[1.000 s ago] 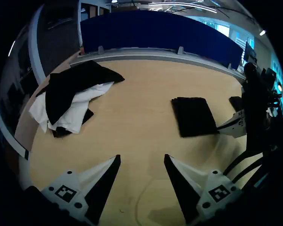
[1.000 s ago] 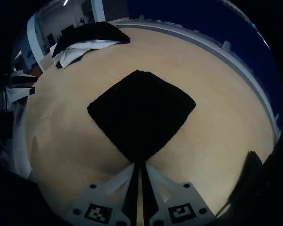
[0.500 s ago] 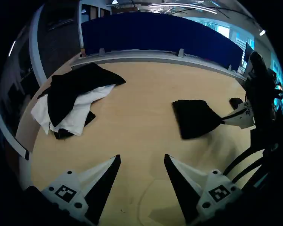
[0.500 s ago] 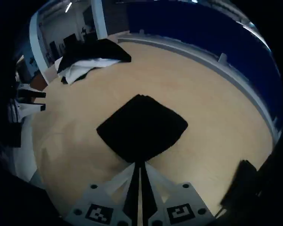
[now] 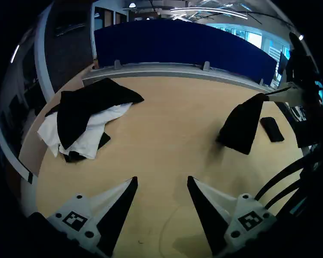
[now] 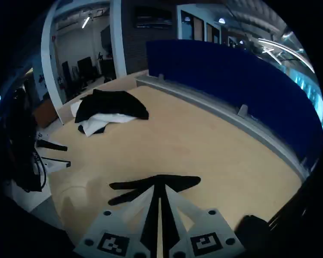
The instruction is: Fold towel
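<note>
- black towel (image 5: 241,129) hangs in folds from the right gripper (image 5: 269,98), seen at the right of the left gripper view; its top corner is pinched and the rest drops down towards the surface (image 5: 170,129).
- the towel's lower edge looks to be at or just off the wood, with a faint shadow beside it; i cannot tell whether it touches.
- in the right gripper view the right gripper (image 6: 159,189) is clenched, both fingers pressed together on the towel (image 6: 178,181), which spreads as a thin dark band to either side of the fingertips.
- left gripper (image 5: 161,180) is released, its fingers wide apart with bare wood between them, low over the near part of the surface and well apart from the towel.
- the right gripper view shows the left gripper (image 6: 69,155) at the far left edge, its two fingers parted, with dark cables next to it.
- a pile (image 5: 86,116) of black and white cloth lies crumpled at the far left of the surface, black on top of white; it also shows in the right gripper view (image 6: 107,109).
- a small dark slab (image 5: 272,129) lies flat on the wood just beside the hanging towel.
- a blue screen (image 5: 183,43) stands along the far edge of the surface.
</note>
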{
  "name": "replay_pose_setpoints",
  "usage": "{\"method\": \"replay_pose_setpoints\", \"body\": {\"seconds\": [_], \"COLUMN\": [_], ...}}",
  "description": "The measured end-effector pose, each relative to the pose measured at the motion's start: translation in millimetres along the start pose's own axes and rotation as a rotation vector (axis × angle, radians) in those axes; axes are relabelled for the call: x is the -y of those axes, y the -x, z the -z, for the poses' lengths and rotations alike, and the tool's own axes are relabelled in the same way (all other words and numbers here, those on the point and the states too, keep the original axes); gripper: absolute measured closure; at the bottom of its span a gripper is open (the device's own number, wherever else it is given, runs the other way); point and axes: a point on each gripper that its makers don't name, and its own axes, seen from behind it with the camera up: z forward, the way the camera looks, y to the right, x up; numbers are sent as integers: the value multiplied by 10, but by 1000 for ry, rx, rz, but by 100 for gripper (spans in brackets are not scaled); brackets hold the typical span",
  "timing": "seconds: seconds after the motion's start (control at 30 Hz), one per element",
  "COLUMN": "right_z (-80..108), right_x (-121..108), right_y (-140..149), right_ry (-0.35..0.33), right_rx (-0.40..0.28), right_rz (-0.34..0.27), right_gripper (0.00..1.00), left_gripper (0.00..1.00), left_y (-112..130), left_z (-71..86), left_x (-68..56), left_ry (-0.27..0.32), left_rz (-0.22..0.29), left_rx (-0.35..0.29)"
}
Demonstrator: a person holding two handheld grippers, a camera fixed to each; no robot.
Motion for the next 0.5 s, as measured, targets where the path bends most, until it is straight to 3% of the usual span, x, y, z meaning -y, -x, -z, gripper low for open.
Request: {"method": "replay_pose_setpoints", "body": {"seconds": [0.2,0.5], "right_z": [226,424], "right_x": [-144,-368], "right_y": [-183,-207], "right_ry": [19,62], "right_rx": [-31,-50], "right_rz": [0,-20], "right_gripper": [98,98], "left_gripper": [15,15], "left_y": [-12,-29], "left_z": [39,115], "left_x": [-31,-58], "left_ry": [4,8], "left_rz": [5,0], "left_rx": [-5,-10]}}
